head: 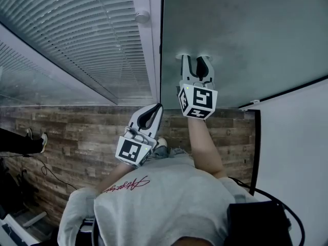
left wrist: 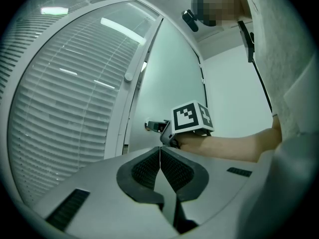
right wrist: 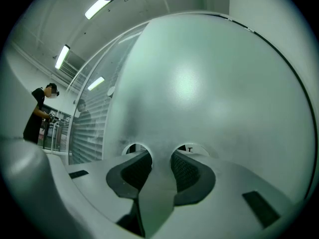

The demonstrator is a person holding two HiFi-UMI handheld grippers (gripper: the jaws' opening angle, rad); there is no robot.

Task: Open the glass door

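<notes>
We hold the right gripper (head: pixel 195 60) up against the frosted glass door (head: pixel 241 35), which fills the upper right of the head view, its edge meeting the white frame (head: pixel 148 45). In the right gripper view its fingers (right wrist: pixel 187 171) stand slightly apart and are clamped on a pale handle (right wrist: pixel 160 176) that runs between their dark ribbed pads. Behind the tips we see the white arcs of a round fitting (right wrist: pixel 132 147) on the door. Our bare forearm (head: pixel 205 142) reaches up to that gripper, and its marker cube (head: pixel 197 100) faces us. The left gripper (head: pixel 155 108) hangs lower and to the left, near the foot of the frame and touching nothing. In its own view the fingers are pressed together with nothing between them. They point toward the door, with the right gripper beyond them at the handle. Left of the frame, slatted blinds (head: pixel 92 29) hang behind glass, and a small white round knob (head: pixel 142 17) sits on the frame itself. A wood-plank floor (head: pixel 77 132) runs along the bottom of door and blinds. Far off at the left of the right gripper view, a person (right wrist: pixel 37 113) in dark clothes stands by the glass.
</notes>
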